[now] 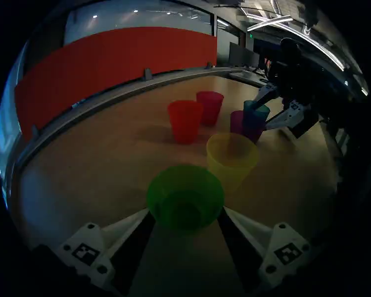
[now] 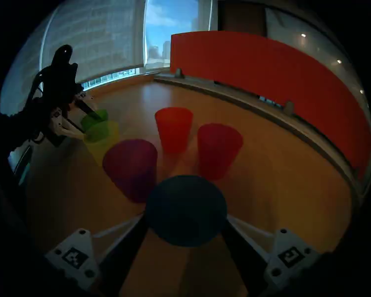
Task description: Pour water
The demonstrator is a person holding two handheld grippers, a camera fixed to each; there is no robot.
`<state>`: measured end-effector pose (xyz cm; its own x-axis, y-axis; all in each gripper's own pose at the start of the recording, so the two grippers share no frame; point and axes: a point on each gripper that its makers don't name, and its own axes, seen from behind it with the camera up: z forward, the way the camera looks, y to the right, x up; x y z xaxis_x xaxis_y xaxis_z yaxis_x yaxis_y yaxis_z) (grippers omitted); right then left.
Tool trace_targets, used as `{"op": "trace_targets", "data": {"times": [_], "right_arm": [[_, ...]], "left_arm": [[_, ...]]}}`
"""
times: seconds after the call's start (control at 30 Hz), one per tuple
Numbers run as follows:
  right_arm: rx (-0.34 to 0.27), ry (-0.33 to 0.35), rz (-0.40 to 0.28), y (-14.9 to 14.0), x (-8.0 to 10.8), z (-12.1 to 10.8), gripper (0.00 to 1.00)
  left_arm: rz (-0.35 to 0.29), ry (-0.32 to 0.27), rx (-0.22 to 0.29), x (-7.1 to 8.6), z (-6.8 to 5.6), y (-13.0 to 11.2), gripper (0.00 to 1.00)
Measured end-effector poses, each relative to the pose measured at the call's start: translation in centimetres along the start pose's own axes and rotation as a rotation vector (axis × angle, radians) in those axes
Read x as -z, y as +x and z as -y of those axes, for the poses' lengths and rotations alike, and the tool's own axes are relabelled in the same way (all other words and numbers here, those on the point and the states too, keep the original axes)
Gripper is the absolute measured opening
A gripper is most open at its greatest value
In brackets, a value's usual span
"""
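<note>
Left gripper (image 1: 185, 214) jaws are clamping a green cup (image 1: 185, 190) between them, right gripper (image 2: 185, 220) jaws are likewise clamping a blue cup (image 2: 185, 204); I'm advising lining up the rims, then tilting slowly.

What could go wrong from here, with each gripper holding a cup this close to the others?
The green cup in the left gripper sits close beside the yellow cup; tilting it could knock that one over. The blue cup in the right gripper crowds the purple cup, so a swing might tip it. Dim light hides any water level, so overfilling is possible.
</note>
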<state>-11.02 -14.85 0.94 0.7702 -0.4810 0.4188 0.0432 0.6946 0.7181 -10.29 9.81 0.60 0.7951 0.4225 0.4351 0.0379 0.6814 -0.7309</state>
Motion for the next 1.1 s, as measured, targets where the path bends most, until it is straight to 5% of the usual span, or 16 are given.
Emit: {"op": "trace_targets", "data": {"times": [0.6, 1.1], "right_arm": [[-0.025, -0.039, -0.021, -1.0, 2.6, -0.2, 1.00], [-0.067, -0.095, -0.115, -0.1, 5.8, -0.5, 1.00]], "left_arm": [[0.053, 0.016, 0.018, 0.3, -0.2, -1.5, 0.86], [0.035, 0.111, 0.047, 3.6, 0.7, -2.6, 0.86]]}}
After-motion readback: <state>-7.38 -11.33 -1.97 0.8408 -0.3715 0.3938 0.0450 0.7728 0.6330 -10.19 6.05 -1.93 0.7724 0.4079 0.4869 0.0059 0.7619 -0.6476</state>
